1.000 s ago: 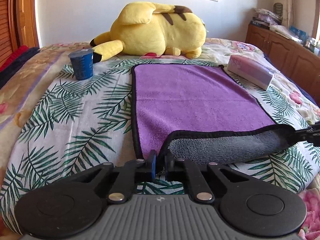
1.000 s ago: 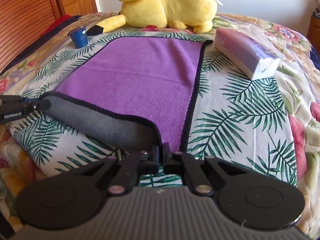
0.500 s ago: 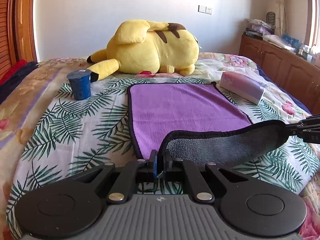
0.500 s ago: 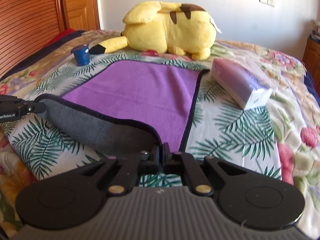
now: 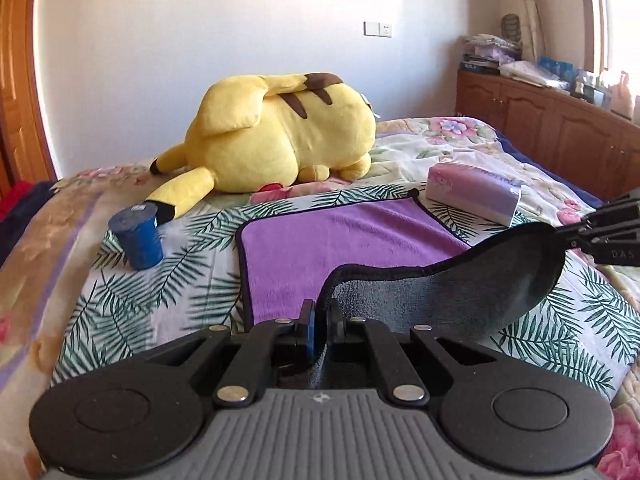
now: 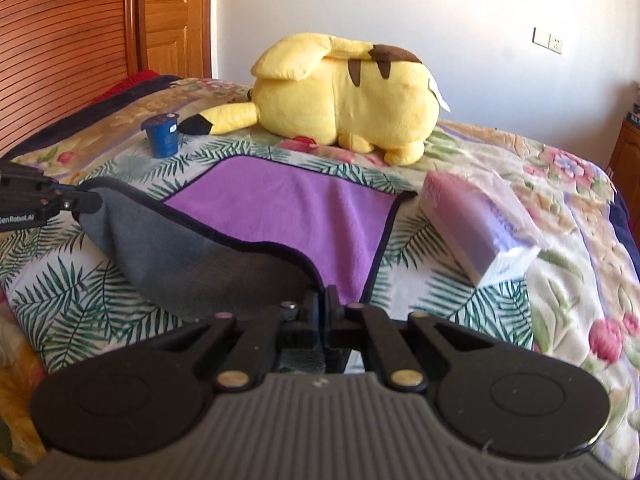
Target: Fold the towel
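The purple, grey-backed microfibre towel is clamped at both near corners by left gripper and right gripper; its near edge is raised, and carrying toward twelve o'clock remains.

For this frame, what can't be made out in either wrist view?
- Towel near corners: pinched between shut jaws, hidden, both views.
- Bed under lifted grey flap: hidden, both views.
- Plush toy face: turned away.
- Blue cup label: too small.
- Right gripper body: cut by left view's edge.
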{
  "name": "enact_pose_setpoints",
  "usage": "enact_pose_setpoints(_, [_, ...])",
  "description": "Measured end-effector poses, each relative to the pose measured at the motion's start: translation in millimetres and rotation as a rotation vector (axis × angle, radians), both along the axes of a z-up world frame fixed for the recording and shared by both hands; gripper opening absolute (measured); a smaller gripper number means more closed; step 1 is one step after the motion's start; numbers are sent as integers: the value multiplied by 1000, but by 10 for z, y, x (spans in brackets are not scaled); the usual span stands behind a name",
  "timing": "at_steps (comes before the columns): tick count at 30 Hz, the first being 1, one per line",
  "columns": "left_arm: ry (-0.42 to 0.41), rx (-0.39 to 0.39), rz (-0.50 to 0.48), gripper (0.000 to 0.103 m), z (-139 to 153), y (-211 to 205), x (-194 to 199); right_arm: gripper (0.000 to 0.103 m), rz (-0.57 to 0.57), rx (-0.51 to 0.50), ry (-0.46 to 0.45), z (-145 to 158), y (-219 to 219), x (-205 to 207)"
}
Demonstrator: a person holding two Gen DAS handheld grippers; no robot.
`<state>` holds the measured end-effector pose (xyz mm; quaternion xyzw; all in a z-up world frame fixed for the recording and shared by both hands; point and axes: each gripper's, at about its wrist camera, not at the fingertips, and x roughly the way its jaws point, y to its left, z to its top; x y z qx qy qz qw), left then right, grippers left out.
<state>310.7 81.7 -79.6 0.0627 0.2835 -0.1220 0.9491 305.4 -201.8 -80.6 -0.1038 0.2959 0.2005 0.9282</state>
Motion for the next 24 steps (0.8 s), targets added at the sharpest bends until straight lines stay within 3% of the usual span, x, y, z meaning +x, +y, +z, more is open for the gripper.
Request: enact_pose_setpoints(24, [-56, 62, -20, 0, 244, 37, 956, 3, 24, -63, -129, 207, 144, 796])
